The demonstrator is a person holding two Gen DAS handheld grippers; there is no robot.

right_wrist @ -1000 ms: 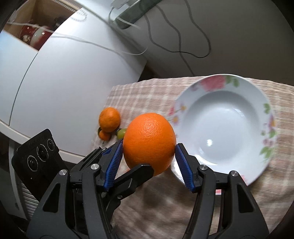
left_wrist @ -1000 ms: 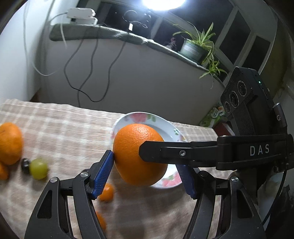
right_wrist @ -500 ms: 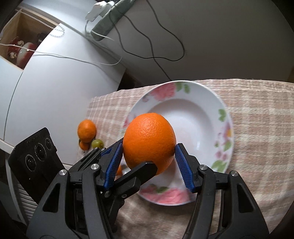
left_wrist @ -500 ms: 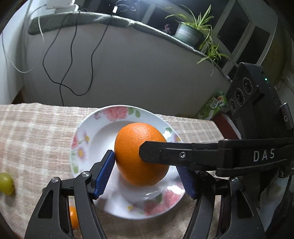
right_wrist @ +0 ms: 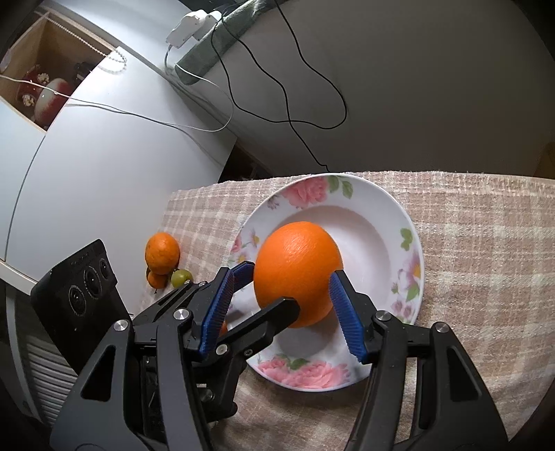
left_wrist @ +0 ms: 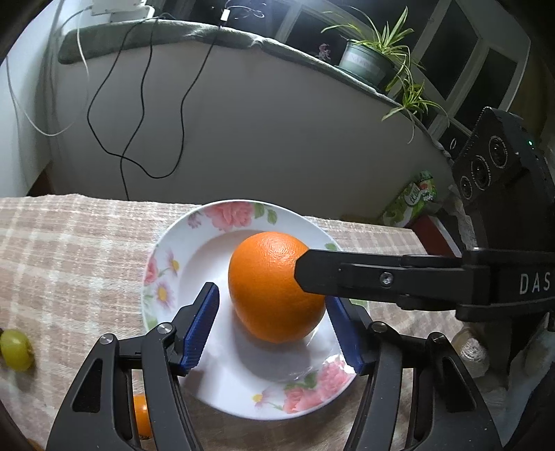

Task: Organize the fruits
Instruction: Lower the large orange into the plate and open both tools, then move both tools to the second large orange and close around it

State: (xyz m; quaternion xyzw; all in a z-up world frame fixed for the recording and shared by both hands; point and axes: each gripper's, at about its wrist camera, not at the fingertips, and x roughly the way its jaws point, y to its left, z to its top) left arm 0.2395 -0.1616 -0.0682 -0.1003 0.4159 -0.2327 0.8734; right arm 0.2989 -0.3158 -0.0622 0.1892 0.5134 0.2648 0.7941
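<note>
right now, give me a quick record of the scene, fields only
orange: between both grippers, over the plate's well
plate: floral, on checked cloth
right gripper: shut on the orange
left gripper: jaws closing, orange between them, one pad clear of it
loose on cloth: smaller orange, green grape

A pale wall (left_wrist: 277, 121) rises behind the table, which is covered by a beige checked cloth (left_wrist: 69, 249). Along the wall's top runs a grey-green sill (left_wrist: 208, 34), where a white power adapter (left_wrist: 118, 7) sits at the far left and black cables (left_wrist: 138, 114) hang down from it. To the right on the sill stands a potted spider plant (left_wrist: 374, 59) before dark window panes (left_wrist: 485, 73) in white frames. On the left, a white cabinet (right_wrist: 97, 166) has an open wooden niche (right_wrist: 52, 76) holding red-and-white crockery.
</note>
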